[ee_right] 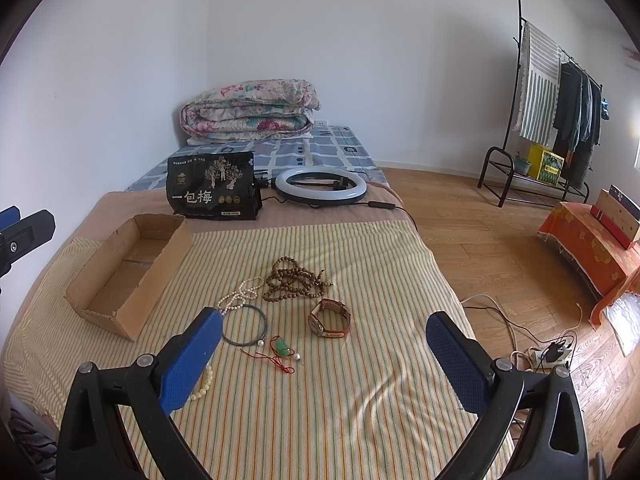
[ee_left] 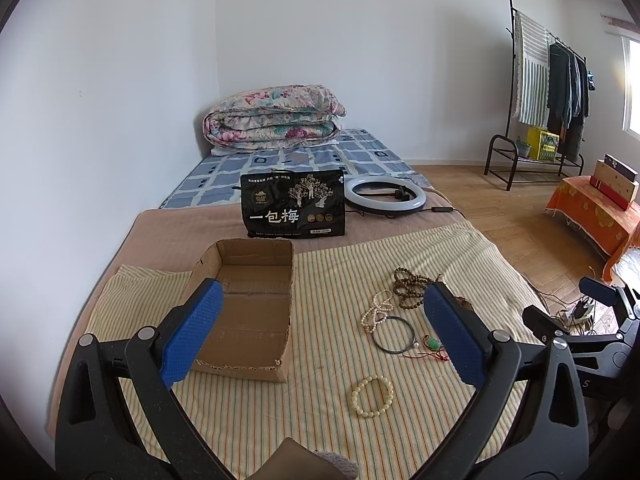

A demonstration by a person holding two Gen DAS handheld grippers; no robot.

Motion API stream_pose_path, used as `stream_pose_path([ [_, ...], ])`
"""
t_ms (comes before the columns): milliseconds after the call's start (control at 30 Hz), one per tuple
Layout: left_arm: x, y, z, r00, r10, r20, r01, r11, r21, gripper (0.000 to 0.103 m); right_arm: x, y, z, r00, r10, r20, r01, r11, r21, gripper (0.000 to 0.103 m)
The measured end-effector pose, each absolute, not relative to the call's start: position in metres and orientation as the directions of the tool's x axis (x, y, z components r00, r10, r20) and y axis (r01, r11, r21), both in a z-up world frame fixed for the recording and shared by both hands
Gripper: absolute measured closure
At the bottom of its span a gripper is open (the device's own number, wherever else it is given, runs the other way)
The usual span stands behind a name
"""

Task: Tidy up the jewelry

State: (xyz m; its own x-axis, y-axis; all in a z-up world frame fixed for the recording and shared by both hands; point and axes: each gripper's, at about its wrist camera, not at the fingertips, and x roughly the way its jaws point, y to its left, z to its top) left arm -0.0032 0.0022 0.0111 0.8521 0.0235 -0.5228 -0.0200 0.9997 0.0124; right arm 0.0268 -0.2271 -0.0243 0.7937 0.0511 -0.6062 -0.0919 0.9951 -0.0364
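Nothing is yet gathered: the cardboard box (ee_left: 248,308) lies empty on the striped cloth (ee_right: 320,400), while the jewelry, from wooden beads (ee_right: 294,280) and watch (ee_right: 330,317) to the pale bracelet (ee_left: 372,396), is scattered beside it. Both the left hand-held gripper (ee_left: 322,332) and right hand-held gripper (ee_right: 324,360) are held wide and empty, so a first pinch of one piece is judged to be called for. The cloth is spread on a bed in a plain room, with a folded quilt (ee_left: 274,116) seen behind.

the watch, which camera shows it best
The right wrist view: the watch lies in full sight on the striped cloth. In the left wrist view, the left gripper hides nearly all of it.
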Motion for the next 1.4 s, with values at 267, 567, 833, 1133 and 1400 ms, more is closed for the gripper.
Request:
stream_pose_path([
  [267,-0.004,0.002,0.01,0.852,0.023,-0.523,-0.019,1.0,0.012,0.001,0.027,-0.227,-0.024,0.793,0.052,-0.607,-0.092,0.995,-0.036,0.0],
  [567,-0.004,0.002,0.01,0.853,0.024,-0.521,-0.02,1.0,0.013,0.001,0.028,-0.226,-0.027,0.787,0.052,-0.615,-0.092,0.995,-0.033,0.0],
  [833,-0.002,0.001,0.013,0.85,0.026,-0.526,-0.02,1.0,0.017,0.001,0.029,-0.227,-0.026,0.783,0.054,-0.62,-0.092,0.995,-0.03,0.0],
  [1133,0.006,0.006,-0.011,0.823,0.032,-0.567,-0.017,0.999,0.032,0.001,0.039,-0.251,-0.036,0.739,0.058,-0.672,-0.065,0.998,0.015,0.0],
  [1400,0.009,0.01,-0.045,0.77,-0.012,-0.638,0.034,0.999,0.022,0.001,0.057,-0.263,-0.063,0.685,0.084,-0.724,-0.11,0.994,0.012,0.0],
])
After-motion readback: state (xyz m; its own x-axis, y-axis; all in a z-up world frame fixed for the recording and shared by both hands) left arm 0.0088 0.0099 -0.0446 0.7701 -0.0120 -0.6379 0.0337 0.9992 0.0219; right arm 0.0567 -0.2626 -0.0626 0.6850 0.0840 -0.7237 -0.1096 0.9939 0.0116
